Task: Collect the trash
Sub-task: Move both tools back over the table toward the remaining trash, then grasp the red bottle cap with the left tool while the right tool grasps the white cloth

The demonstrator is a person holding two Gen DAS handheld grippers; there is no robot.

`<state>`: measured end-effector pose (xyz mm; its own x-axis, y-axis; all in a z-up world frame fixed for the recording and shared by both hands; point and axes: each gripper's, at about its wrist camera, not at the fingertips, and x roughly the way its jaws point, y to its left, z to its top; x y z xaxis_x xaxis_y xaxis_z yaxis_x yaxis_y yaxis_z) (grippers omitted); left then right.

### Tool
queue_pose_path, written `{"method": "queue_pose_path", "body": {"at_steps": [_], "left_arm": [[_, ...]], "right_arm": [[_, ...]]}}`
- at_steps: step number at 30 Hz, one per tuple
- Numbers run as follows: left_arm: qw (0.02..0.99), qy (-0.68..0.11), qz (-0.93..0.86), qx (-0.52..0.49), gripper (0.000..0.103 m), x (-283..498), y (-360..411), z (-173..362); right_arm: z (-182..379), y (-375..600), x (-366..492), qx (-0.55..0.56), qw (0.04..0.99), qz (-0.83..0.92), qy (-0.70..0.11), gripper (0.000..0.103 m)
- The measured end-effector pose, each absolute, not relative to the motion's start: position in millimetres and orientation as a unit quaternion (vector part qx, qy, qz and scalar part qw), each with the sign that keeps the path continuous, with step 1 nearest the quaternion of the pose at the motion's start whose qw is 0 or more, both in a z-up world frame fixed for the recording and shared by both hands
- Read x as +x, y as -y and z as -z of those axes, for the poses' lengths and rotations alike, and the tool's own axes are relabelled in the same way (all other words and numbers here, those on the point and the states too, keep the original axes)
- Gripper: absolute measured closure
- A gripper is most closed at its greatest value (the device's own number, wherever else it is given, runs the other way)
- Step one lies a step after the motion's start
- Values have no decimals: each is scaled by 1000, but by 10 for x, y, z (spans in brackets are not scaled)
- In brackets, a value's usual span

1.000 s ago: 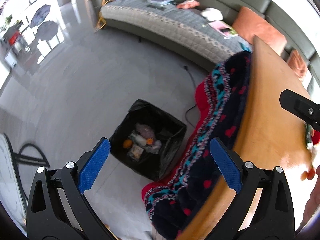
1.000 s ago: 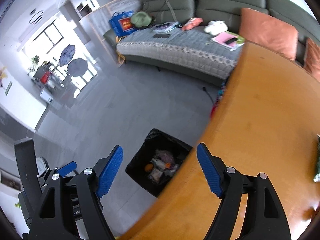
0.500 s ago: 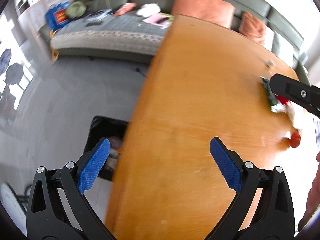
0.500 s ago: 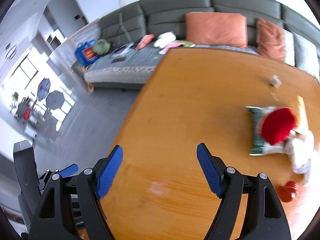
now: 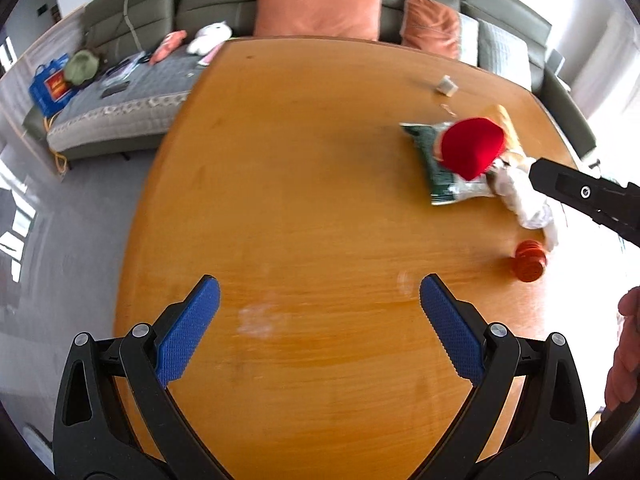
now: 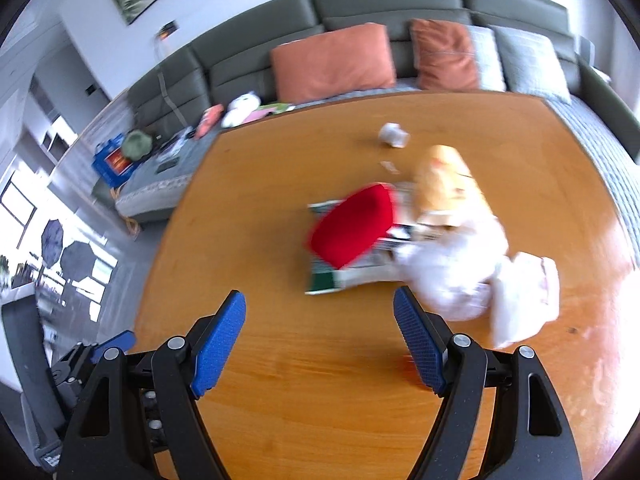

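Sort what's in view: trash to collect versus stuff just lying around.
Trash on the table:
red piece
green wrapper
white crumpled bag
orange cap
small white cup

Just lying about:
orange cushions
white plush toy
blue bag

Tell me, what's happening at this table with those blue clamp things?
A person holds a gripper in each hand to collect trash. Both the left gripper and right gripper are open and empty above the wooden table. Ahead lies a litter pile: a red piece on a green wrapper, white crumpled bags, and an orange cap.
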<state>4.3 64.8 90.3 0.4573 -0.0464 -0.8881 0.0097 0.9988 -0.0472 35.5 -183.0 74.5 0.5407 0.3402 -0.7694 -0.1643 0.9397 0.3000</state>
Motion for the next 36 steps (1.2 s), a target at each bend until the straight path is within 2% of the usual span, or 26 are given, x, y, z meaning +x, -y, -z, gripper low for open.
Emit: {"method": "queue_pose_path", "body": {"at_steps": [9,16,18,20,25,27,29,31,36], "left_arm": [[848,-527,43,3,6,112,-76,-863],[840,-536,80,0,6,59,397,-768],[838,-539,88,13,6,42,548,-743],[836,-540,90,25,6,27,683,-722],[834,-542,101,27,6,65,921,-693],[832,-543,106,31,6,89,1005,-678],[829,-546,113,34,6,126,1100,-641],[828,-547,120,31,6,154,1172,-591],[823,-551,137,29,6,238,1353,-424]], "right_arm": [[-493,2667,406,100,872,-89,-470,26],[-165,2973,620,43,864,-38,-499,26],[-74,3004,677,32,860,-38,-509,31],[13,3015,729,21,852,-35,-521,40],[125,3102,806,25,844,-51,-533,45],[149,3145,830,26,842,-54,-536,53],[148,3208,835,30,843,-64,-534,77],[115,3301,835,52,840,-71,-535,80],[35,3526,718,95,845,-74,-521,81]]}}
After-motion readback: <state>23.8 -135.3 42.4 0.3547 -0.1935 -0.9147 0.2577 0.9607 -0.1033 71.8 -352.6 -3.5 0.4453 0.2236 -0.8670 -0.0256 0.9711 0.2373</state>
